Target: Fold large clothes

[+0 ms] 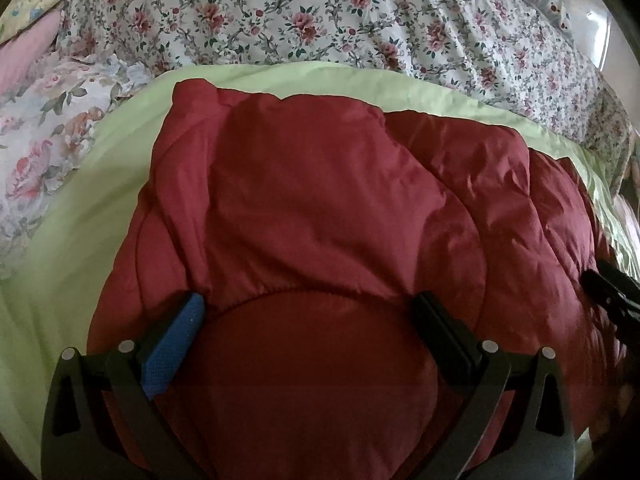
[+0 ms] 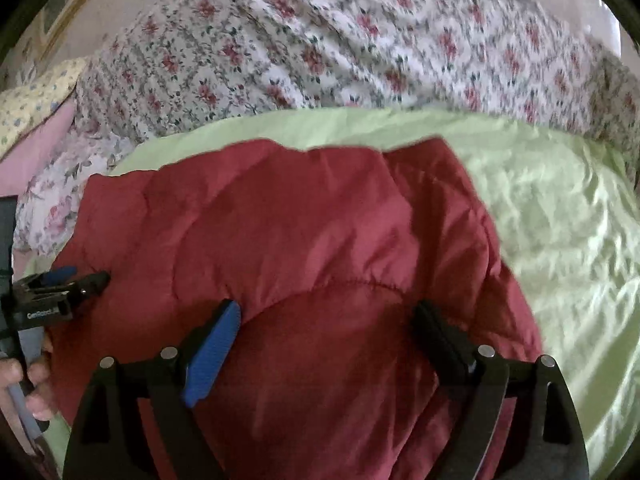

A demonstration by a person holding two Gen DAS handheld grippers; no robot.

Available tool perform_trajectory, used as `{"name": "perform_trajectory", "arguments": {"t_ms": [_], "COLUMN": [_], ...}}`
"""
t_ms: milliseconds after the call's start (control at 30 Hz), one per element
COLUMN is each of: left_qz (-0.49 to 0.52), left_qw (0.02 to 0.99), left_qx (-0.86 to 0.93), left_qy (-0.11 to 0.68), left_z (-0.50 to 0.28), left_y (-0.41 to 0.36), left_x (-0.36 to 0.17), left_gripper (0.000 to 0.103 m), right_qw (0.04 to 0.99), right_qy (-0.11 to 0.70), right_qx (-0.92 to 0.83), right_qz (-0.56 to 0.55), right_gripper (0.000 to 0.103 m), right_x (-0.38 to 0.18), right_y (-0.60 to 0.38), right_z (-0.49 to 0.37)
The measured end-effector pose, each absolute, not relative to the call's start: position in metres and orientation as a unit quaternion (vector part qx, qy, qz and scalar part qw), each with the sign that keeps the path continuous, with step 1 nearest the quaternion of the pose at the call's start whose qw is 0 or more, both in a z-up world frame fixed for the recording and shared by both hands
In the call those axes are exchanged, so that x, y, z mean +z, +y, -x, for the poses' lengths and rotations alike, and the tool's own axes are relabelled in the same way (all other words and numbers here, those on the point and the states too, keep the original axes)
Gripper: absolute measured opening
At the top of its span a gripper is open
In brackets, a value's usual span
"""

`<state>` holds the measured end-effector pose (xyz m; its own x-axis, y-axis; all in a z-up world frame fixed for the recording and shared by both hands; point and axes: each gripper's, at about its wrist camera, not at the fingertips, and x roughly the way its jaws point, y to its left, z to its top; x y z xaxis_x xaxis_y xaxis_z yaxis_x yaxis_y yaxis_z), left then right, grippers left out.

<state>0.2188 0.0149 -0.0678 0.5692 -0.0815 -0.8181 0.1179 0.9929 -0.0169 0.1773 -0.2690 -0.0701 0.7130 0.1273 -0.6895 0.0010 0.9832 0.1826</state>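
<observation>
— Where do the two tools sit?

— Both hover low over the red padded jacket, side by side. The left tool points forward along the garment, its blue pad and black pad spread wide, nothing pinched between them. The right tool is posed the same way, fingers spread apart over a stitched seam, gripping nothing.

— And the jacket itself?

— It lies bunched and partly folded on a pale green sheet on the bed, with a floral quilt beyond it.

— Can you see the person?

— A hand shows at the left edge of the right wrist view, wrapped around the left tool's handle.

— Any writing?

— Small white lettering on the side of the left tool's body in that same view; too blurred to read with confidence.
</observation>
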Motion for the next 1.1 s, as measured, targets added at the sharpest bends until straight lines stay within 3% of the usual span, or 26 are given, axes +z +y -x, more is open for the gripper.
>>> {"name": "perform_trajectory", "arguments": {"t_ms": [533, 767, 1100], "left_qz": [-0.036, -0.061, -0.088], "left_qw": [0.894, 0.900, 0.888], "left_qx": [-0.043, -0.028, -0.044], "left_qy": [0.445, 0.431, 0.448], "left_z": [-0.181, -0.138, -0.080], "left_y": [0.014, 0.014, 0.007], "left_x": [-0.038, -0.018, -0.028], "left_gripper": [0.103, 0.103, 0.103], "right_qw": [0.921, 0.930, 0.918], "right_qy": [0.383, 0.356, 0.381], "right_qx": [0.024, 0.051, 0.083], "right_qz": [-0.071, -0.079, -0.079], "right_gripper": [0.089, 0.090, 0.090], "right_x": [-0.069, -0.034, -0.045], "right_y": [-0.266, -0.254, -0.234], "right_z": [-0.176, -0.116, -0.051]}}
